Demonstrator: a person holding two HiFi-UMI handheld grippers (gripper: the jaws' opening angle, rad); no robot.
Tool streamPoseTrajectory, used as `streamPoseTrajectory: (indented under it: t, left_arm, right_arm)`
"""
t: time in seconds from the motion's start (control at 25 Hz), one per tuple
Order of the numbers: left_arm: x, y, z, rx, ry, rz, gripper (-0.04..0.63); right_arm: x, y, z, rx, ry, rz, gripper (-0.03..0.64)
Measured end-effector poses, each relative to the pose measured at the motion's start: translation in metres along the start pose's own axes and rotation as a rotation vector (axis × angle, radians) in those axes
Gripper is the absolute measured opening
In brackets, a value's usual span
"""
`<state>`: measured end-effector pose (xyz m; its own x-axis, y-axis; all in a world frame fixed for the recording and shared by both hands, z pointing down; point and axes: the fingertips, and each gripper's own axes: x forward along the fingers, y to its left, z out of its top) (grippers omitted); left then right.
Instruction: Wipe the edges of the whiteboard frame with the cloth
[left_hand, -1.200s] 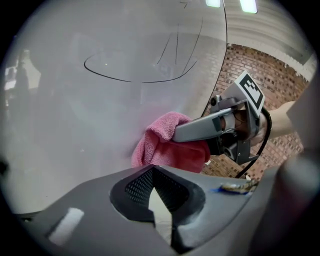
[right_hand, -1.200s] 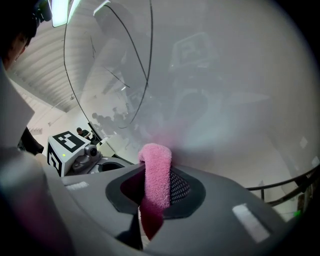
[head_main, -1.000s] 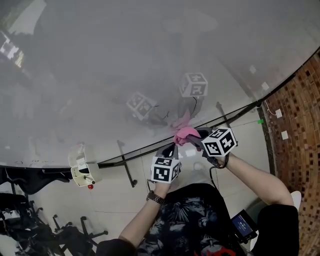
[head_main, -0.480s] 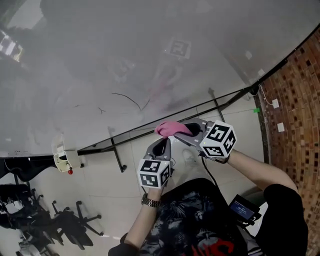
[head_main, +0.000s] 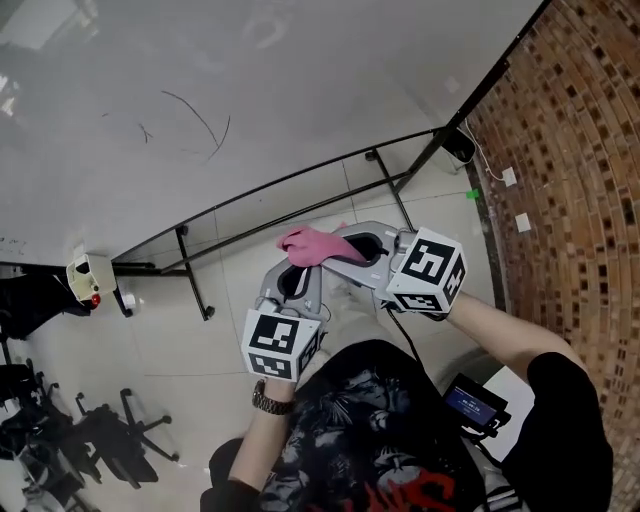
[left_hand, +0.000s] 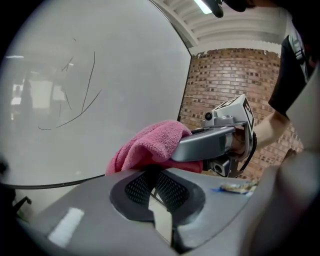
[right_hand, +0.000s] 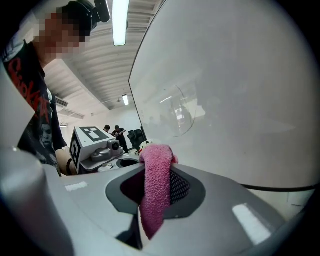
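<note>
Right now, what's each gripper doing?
Left gripper: tongs shut, tips by the cloth; can't tell if pinching it.
Right gripper: tongs shut on the cloth.

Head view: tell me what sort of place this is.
Likely an office or workroom: a big whiteboard on a stand, wheeled office chairs on the tiled floor, and a brick wall.

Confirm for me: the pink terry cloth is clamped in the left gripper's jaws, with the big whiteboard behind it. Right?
Not quite. The pink terry cloth is clamped in the right gripper, not the left; the right gripper view shows it pinched between those jaws. The left gripper has nothing between its jaws. The big whiteboard is behind it, as you said.
</note>
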<state>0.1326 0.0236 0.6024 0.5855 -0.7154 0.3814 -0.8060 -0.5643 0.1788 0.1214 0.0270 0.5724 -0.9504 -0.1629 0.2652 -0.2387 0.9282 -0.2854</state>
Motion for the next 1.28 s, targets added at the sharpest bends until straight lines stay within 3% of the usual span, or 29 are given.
streamPoseTrajectory:
  t: [0.24, 0.52, 0.84, 0.96, 1.16, 1.28]
  left_arm:
    - [-0.125, -0.063, -0.05, 0.003, -0.066, 0.005, 0.0]
    - [-0.209, -0.126, -0.065, 0.009, -0.125, -0.043, 0.0]
    - [-0.215, -0.171, -0.045, 0.013, -0.154, -0.064, 0.0]
    - [-0.204, -0.188, -0.043, 0.014, -0.138, -0.086, 0.0]
    - [-0.178, -0.204, -0.033, 0.08, -0.093, -0.085, 0.0]
    - [-0.168, -0.214, -0.029, 0.07, -0.075, -0.094, 0.0]
  right_arm:
    - [0.0, 0.148, -0.034, -0.03, -0.006, 0.002, 0.059]
    - [-0.019, 0.255, -0.041, -0.118, 0.007, -0.052, 0.054]
    - [-0.062, 0.277, -0.03, -0.143, -0.039, -0.098, 0.054]
    - [-0.079, 0.273, -0.032, -0.135, -0.041, -0.111, 0.054]
    - [-0.103, 0.257, -0.031, -0.113, -0.056, -0.141, 0.054]
    - [-0.114, 0.254, -0.03, -0.117, -0.07, -0.135, 0.052]
